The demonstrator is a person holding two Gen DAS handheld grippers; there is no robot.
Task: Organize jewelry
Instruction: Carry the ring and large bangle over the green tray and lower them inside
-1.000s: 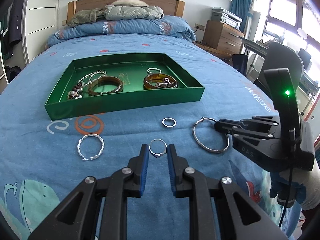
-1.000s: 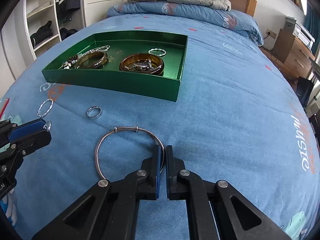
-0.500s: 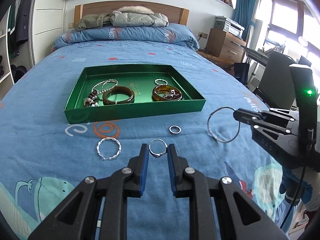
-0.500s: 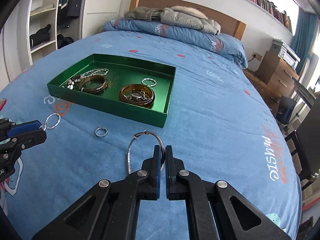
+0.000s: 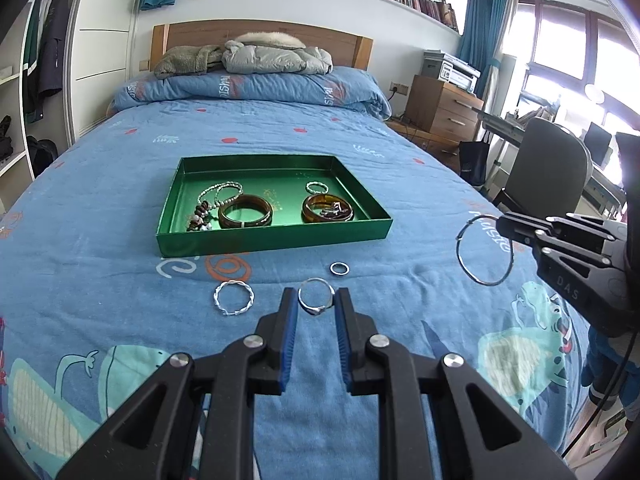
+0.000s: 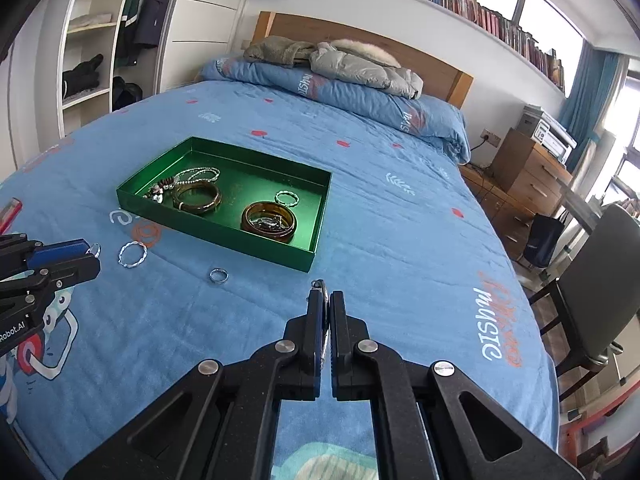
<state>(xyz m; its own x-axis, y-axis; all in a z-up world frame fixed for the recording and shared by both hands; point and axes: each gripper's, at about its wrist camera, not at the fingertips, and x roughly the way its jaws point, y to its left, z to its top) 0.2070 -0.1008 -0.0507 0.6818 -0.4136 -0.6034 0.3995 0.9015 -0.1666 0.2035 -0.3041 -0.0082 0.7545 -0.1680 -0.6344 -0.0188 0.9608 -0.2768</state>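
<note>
A blue patterned bedspread (image 5: 120, 220) fills both views, with a shallow green tray (image 5: 276, 236) lying on it at about 12 o'clock from the left gripper.

The left gripper (image 5: 316, 312) sits low over the bedspread with its blue-padded jaws partly open. A thin silver ring (image 5: 316, 297) lies between the fingertips; whether the pads touch it cannot be told. A twisted silver bangle (image 5: 233, 298) lies on the cover at 9 o'clock from that ring, just beside it. A small plain band (image 5: 339, 268) lies at 1 o'clock, between the ring and the tray's front wall.

The right gripper (image 6: 325, 304) has its jaws closed almost completely on a large thin wire hoop (image 5: 486, 250). In the left wrist view the hoop hangs in the air from the gripper's tips at 3 o'clock, clear of the bedspread. In the right wrist view it is seen edge-on, with only its clasp showing above the fingertips.

Inside the tray, a beaded necklace (image 5: 214, 202) lies at 9 o'clock, touching a brown bangle (image 5: 245, 211). A second brown bangle (image 5: 328, 209) at 3 o'clock has small pieces heaped in it, too small to identify. A small twisted ring (image 5: 317, 188) lies just behind it.
</note>
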